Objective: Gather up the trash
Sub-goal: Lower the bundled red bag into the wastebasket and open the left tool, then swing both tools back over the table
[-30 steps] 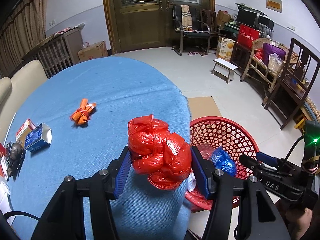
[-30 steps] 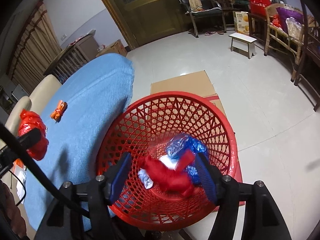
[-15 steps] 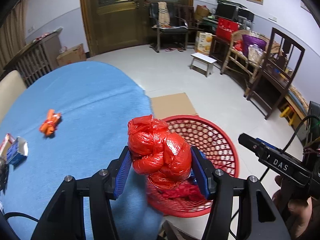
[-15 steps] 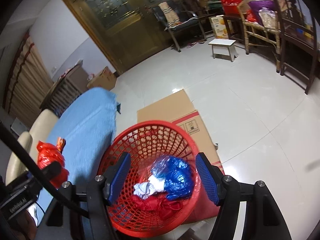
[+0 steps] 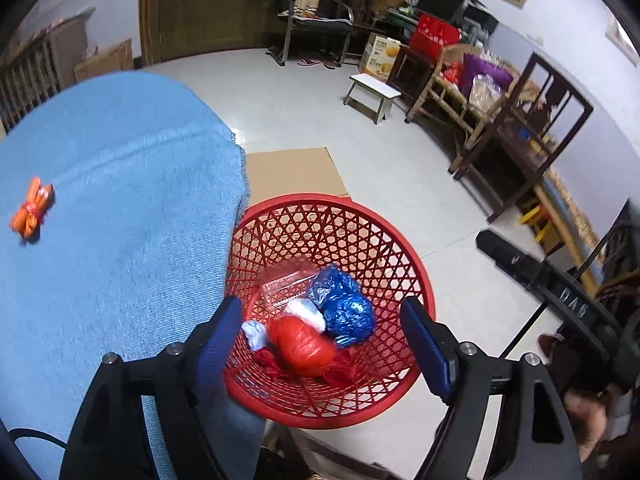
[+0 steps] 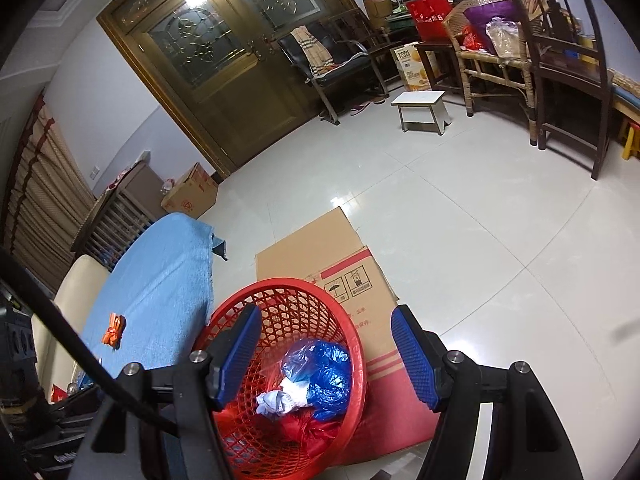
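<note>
The left hand-held gripper [image 5: 320, 328] hangs over the red basket [image 5: 416, 276], its jaws having just been opening; they now stand apart with nothing between them. A red bag bundle [image 5: 302, 346] lies free in the basket bottom, touching a blue bag [image 5: 344, 308] at its 2 o'clock and white paper [image 5: 256, 332] at its 9 o'clock. The right hand-held gripper [image 6: 324, 356] is also parted and empty. What remains is the orange wrapper [image 5: 31, 213] on the blue-clothed bench [image 5: 120, 200], at about 10 o'clock from the basket. It looks light, soft and crinkly, likely to skid on the cloth; pinching across its tied middle seems the surest hold.
</note>
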Motion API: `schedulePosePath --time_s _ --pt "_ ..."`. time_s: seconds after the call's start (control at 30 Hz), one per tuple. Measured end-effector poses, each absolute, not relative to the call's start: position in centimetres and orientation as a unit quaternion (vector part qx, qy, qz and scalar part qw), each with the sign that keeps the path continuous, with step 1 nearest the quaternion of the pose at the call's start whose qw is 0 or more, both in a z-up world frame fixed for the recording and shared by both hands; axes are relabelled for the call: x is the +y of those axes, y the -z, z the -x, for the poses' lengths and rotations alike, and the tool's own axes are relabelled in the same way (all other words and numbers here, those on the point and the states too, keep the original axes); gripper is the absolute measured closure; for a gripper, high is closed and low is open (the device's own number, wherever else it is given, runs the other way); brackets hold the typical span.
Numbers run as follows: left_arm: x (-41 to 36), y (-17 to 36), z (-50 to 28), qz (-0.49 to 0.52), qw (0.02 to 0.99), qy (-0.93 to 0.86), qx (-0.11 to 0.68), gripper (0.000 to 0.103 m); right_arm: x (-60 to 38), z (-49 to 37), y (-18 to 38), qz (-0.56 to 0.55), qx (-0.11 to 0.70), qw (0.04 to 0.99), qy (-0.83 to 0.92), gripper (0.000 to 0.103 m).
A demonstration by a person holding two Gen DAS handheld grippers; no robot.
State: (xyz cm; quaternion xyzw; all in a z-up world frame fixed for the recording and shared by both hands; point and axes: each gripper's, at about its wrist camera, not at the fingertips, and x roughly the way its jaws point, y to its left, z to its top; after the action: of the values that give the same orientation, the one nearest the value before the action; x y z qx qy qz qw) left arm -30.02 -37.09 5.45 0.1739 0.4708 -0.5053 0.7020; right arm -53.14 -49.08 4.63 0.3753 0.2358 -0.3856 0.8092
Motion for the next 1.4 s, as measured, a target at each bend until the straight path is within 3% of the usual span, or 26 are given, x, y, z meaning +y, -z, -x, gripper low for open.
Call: schedulePosePath --time_s 0.5,1.1,1.4 --pt "-27.2 -8.8 24.2 -0.093 0.772 0.45 0.44 0.02 -46.4 50.1 -5.2 -0.352 0.261 0.826 0.354 0.032" --pt "-9.8 -6.5 14.6 0.009 0.85 0.278 0.448 0.02 -38.6 39.4 -5.5 -0.284 0.332 0.862 0.259 0.032" --pt "-6.3 -5.6 13.4 0.014 0.864 0.241 0.442 0.02 -33.4 32.6 -5.9 -0.231 0.366 0.88 0.196 0.032"
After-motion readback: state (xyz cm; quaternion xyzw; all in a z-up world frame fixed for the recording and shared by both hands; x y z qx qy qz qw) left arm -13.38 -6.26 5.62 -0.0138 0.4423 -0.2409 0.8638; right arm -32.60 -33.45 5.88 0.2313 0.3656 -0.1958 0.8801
